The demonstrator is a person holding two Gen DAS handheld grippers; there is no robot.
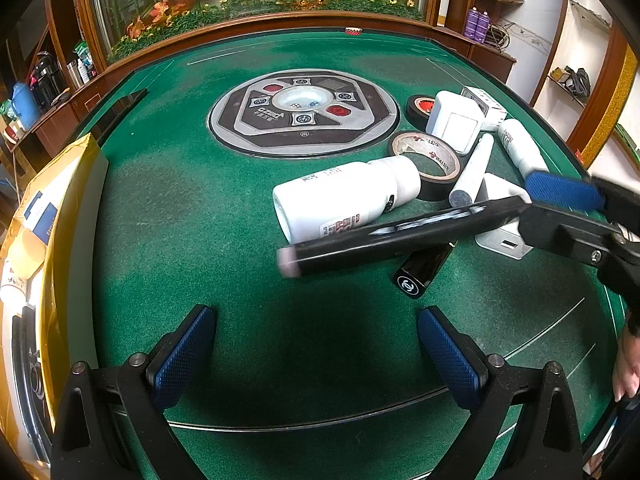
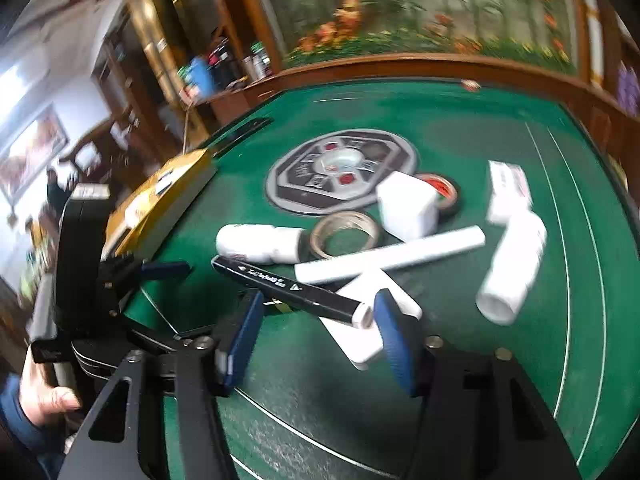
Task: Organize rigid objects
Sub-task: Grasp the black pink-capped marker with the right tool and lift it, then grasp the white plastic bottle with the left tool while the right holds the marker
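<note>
Green felt table (image 1: 168,208) with a clutter of rigid items at its right side, among them a white bottle (image 1: 340,200) and a tape roll (image 1: 426,162); above these the right gripper (image 1: 532,200) carries a black marker (image 1: 400,236) by one end, so its long free end sticks out sideways, while the left gripper (image 1: 316,352) stands wide and empty over bare felt. The marker appears light, stiff and smooth, likely to pivot in this end-on hold; a mid-barrel hold would steady it. The right-wrist view is motion-blurred, the pad contact is unclear there, and the gold box (image 1: 48,208) is cut off at the left edge
</note>
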